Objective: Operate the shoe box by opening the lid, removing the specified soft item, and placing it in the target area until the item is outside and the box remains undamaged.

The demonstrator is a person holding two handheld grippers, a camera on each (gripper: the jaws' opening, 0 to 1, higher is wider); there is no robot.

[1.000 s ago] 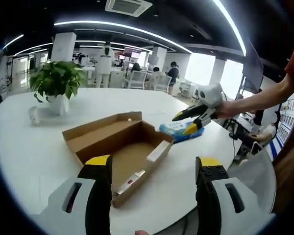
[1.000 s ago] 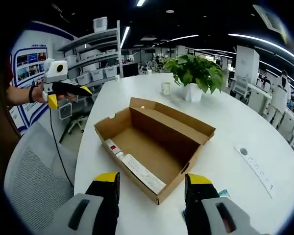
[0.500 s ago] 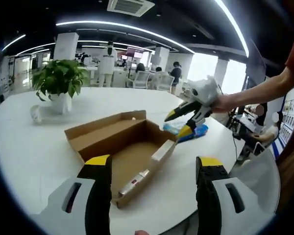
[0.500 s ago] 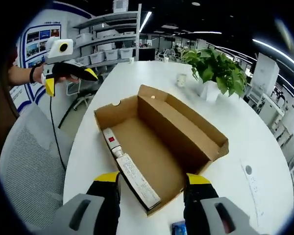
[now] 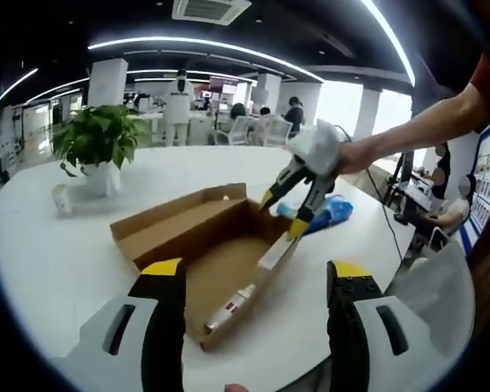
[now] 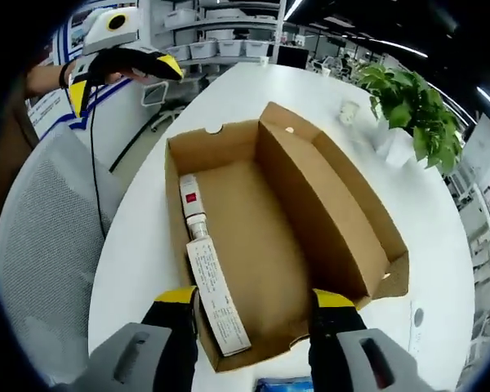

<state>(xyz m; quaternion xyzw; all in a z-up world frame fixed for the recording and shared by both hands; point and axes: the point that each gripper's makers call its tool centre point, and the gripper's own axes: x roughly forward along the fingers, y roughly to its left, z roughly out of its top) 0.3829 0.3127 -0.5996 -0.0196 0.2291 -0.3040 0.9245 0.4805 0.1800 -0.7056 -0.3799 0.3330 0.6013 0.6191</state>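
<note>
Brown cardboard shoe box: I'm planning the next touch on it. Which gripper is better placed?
Right, probably. The right gripper hangs open directly over the brown cardboard shoe box, at its near end; the left gripper, also open, sits farther back from it.

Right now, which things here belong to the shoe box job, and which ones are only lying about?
Job: shoe box, lid open; blue soft packet outside it on the table; right tongs; left tongs.
Lying about: potted plant, small cup, mesh chair.

box (image 6: 310,204) top open, interior free | raised lid (image 6: 335,204) walls far side | table (image 6: 139,245) bare nearside
</note>
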